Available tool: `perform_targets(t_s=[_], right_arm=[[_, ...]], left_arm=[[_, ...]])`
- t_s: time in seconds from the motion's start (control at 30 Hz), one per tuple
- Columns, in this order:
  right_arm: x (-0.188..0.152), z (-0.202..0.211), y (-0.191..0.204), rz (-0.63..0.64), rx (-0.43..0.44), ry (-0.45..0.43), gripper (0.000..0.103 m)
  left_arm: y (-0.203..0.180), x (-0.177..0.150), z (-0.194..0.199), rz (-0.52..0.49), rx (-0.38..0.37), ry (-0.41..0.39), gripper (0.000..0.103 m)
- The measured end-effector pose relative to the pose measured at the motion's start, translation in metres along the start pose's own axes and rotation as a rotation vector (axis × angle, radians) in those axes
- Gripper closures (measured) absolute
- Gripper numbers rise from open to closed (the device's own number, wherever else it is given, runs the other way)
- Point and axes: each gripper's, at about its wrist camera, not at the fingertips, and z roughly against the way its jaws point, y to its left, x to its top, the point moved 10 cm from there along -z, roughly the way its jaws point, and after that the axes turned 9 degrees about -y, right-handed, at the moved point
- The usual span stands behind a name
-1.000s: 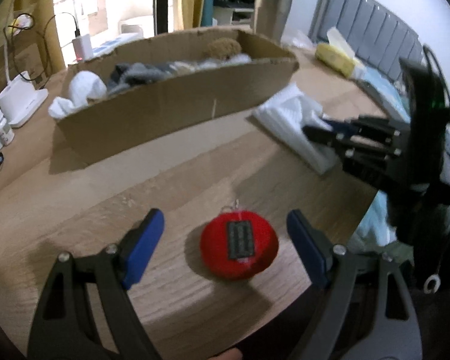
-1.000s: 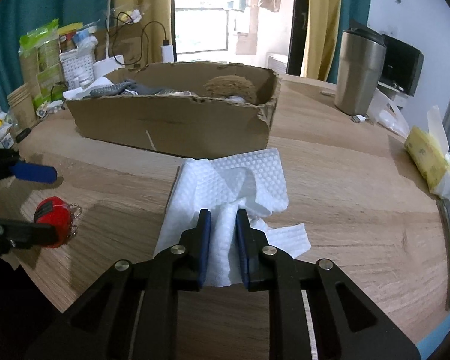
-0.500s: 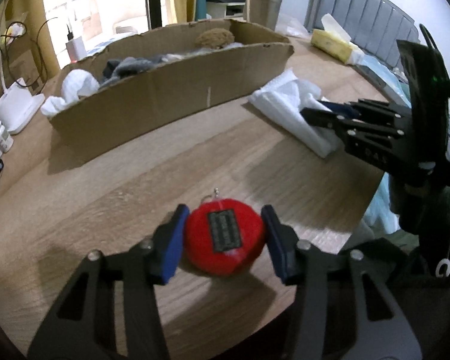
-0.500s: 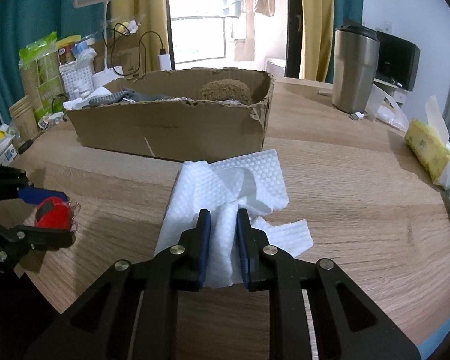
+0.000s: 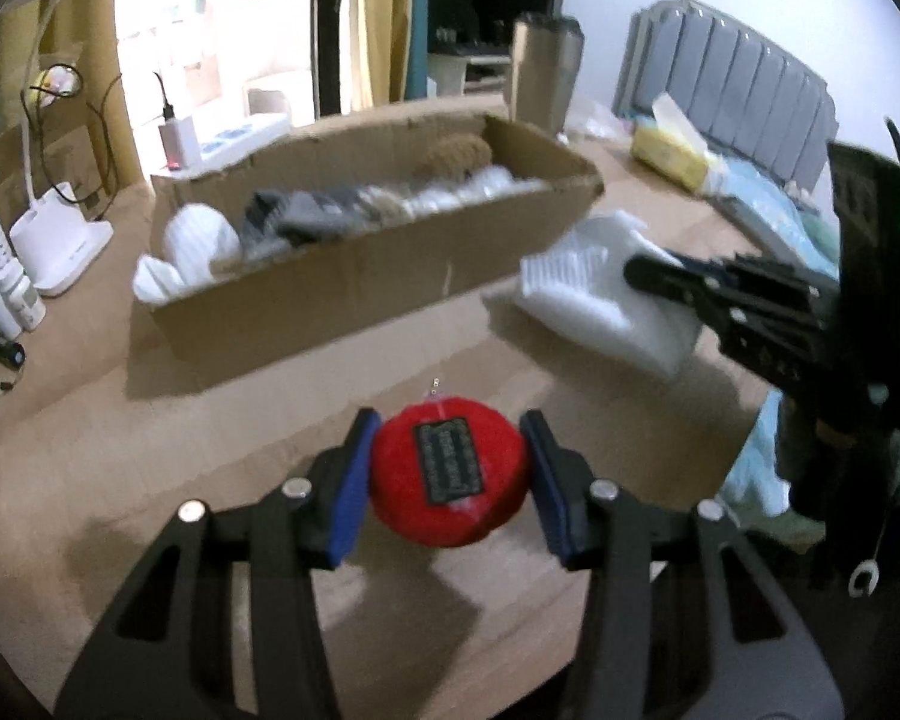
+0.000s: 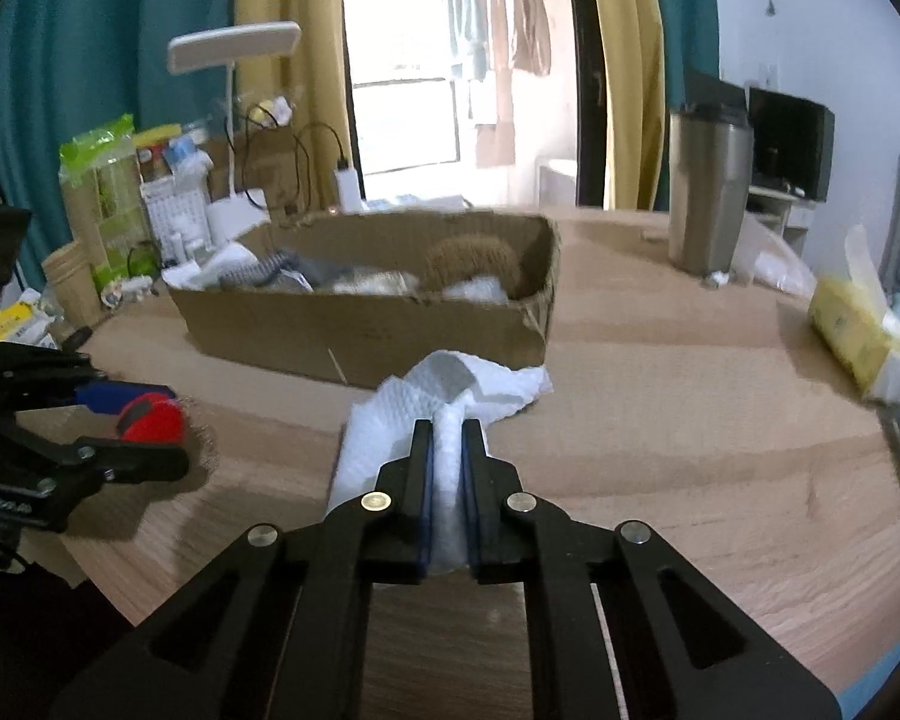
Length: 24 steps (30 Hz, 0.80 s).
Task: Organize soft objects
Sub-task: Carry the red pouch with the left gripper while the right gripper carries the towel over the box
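My left gripper (image 5: 447, 471) is shut on a round red plush (image 5: 447, 477) with a dark label and holds it above the wooden table; it also shows in the right wrist view (image 6: 150, 423). My right gripper (image 6: 448, 438) is shut on a white paper towel (image 6: 450, 384) and holds it lifted off the table, its loose end hanging; the towel also shows in the left wrist view (image 5: 594, 294). A long cardboard box (image 5: 360, 276) behind both holds several soft things: white cloth, grey fabric and a brown plush (image 6: 471, 261).
A steel tumbler (image 6: 708, 198) stands at the back right. A yellow tissue pack (image 6: 858, 324) lies at the right edge. A white lamp (image 6: 234, 48), bottles, chargers and packets crowd the back left. The table's front edge is close below both grippers.
My left gripper closed on the red plush and lifted it off the table. My right gripper rose with the paper towel, which now hangs bunched closer to the box.
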Motion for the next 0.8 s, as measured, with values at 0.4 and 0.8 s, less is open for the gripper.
perform_targets(t_s=[0.4, 0.8], right_arm=[[0.04, 0.025, 0.018, 0.043, 0.033, -0.103, 0.094], [0.067, 0.035, 0.032, 0.071, 0.059, -0.158, 0.094]], left_arm=[[0.021, 0.033, 0.025, 0.037, 0.027, -0.128, 0.054], [0.042, 0.054, 0.042, 0.071, 0.048, -0.205, 0.054]])
